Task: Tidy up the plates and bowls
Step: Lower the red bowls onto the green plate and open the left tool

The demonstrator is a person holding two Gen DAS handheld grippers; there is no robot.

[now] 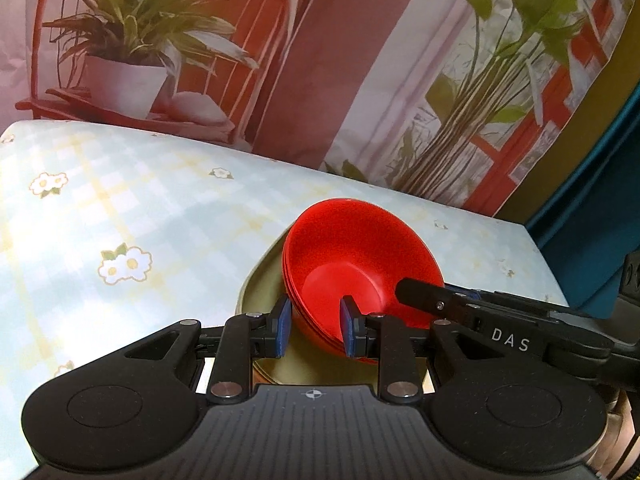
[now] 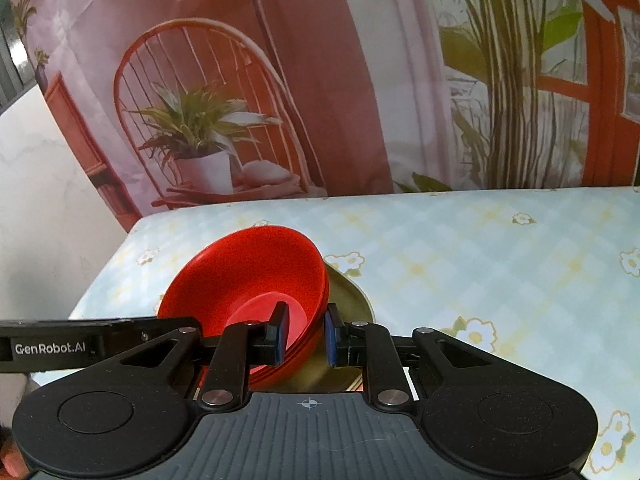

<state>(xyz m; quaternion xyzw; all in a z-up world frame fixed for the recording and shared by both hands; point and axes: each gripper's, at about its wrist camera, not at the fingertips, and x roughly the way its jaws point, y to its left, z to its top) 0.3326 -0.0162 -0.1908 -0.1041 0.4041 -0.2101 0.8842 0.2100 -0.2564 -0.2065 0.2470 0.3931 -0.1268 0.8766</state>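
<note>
A nested stack of red bowls (image 1: 360,248) sits over an olive-gold plate (image 1: 264,292) on the flowered tablecloth. My left gripper (image 1: 316,330) is shut on the stack's near left wall, one blue pad outside and one inside. From the other side, my right gripper (image 2: 306,336) is shut on the same red bowls (image 2: 248,272), with the plate (image 2: 348,300) showing beneath. The right gripper's finger (image 1: 424,296) reaches over the rim in the left wrist view. Whether the stack touches the plate I cannot tell.
The table (image 2: 480,260) has a pale blue checked cloth with white flowers. A printed backdrop (image 1: 360,80) of plants and a chair hangs right behind its far edge. A teal surface (image 1: 592,208) stands past the table's right corner, a white wall (image 2: 48,200) past its left.
</note>
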